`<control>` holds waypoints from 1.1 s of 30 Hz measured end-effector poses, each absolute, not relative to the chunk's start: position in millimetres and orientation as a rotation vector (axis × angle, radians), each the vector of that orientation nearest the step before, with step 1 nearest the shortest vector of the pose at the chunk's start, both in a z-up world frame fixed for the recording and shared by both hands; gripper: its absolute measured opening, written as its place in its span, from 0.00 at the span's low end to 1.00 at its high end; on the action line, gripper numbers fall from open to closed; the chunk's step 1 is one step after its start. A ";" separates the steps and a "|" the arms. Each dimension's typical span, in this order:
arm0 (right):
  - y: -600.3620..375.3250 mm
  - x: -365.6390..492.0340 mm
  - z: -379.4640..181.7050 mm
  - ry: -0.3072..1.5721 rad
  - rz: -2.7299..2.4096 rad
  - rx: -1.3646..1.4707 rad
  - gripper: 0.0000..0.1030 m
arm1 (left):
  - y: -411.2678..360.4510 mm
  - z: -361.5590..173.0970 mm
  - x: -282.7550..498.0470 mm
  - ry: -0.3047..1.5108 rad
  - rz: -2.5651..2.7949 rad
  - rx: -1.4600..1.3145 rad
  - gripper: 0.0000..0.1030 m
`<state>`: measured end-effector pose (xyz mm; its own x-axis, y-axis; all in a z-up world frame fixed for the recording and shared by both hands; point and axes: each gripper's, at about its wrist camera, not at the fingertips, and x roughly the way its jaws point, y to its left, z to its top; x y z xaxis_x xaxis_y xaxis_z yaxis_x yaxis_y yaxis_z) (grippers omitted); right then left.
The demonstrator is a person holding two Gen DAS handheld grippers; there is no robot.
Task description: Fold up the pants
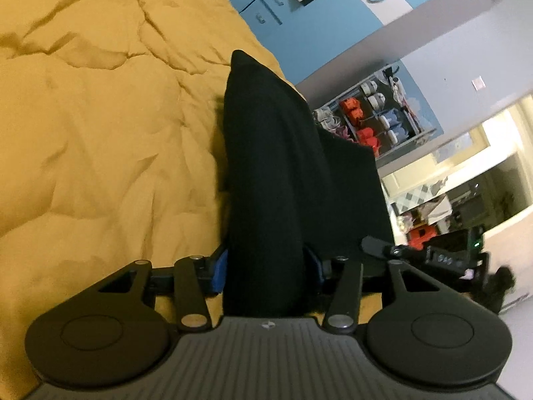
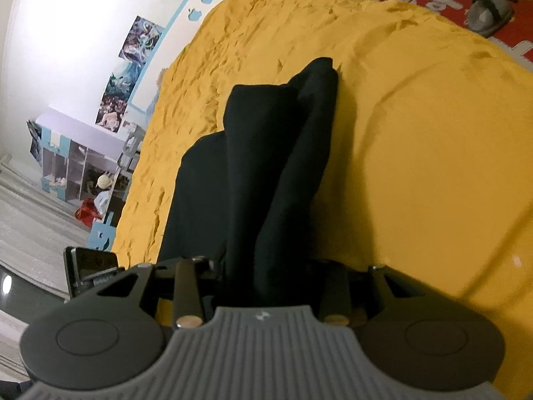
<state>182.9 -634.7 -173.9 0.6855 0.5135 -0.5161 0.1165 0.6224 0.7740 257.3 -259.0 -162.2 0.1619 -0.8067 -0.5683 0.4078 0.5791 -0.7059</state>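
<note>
The black pants [image 1: 266, 173] hang in thick folds above the yellow bedspread [image 1: 100, 116]. My left gripper [image 1: 266, 266] is shut on one edge of the pants, the cloth bunched between its blue pads [image 1: 218, 273]. My right gripper [image 2: 263, 276] is shut on another part of the same pants [image 2: 266, 166], which trail away to a far end resting on the bedspread [image 2: 416, 150]. The right gripper also shows at the right edge of the left wrist view [image 1: 433, 256]. The fingertips are mostly hidden by cloth.
A blue wardrobe [image 1: 299, 10] and a shelf with orange and white items [image 1: 373, 116] stand beyond the bed. A red mat with grey slippers [image 2: 483, 13] lies past the bed's far side. A low shelf unit [image 2: 76, 166] stands on the floor at left.
</note>
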 end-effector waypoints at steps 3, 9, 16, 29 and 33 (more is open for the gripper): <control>-632.3 167.3 -167.3 0.792 0.210 0.853 0.35 | -257.1 -161.6 255.2 1.102 -0.894 -0.438 0.56; -614.8 120.9 -155.5 0.800 0.064 0.746 0.39 | -262.1 -153.0 231.1 1.080 -0.845 -0.317 0.60; -558.5 75.0 -128.0 0.803 -0.165 0.567 0.37 | -273.8 -132.3 164.5 0.973 -0.759 0.000 0.61; -430.1 29.3 -42.7 0.666 -0.331 0.360 0.80 | -253.3 -49.7 109.7 0.926 -0.526 0.066 0.85; -409.4 27.9 -21.4 0.660 -0.427 0.297 0.80 | -256.6 -23.5 92.2 0.869 -0.456 0.127 0.88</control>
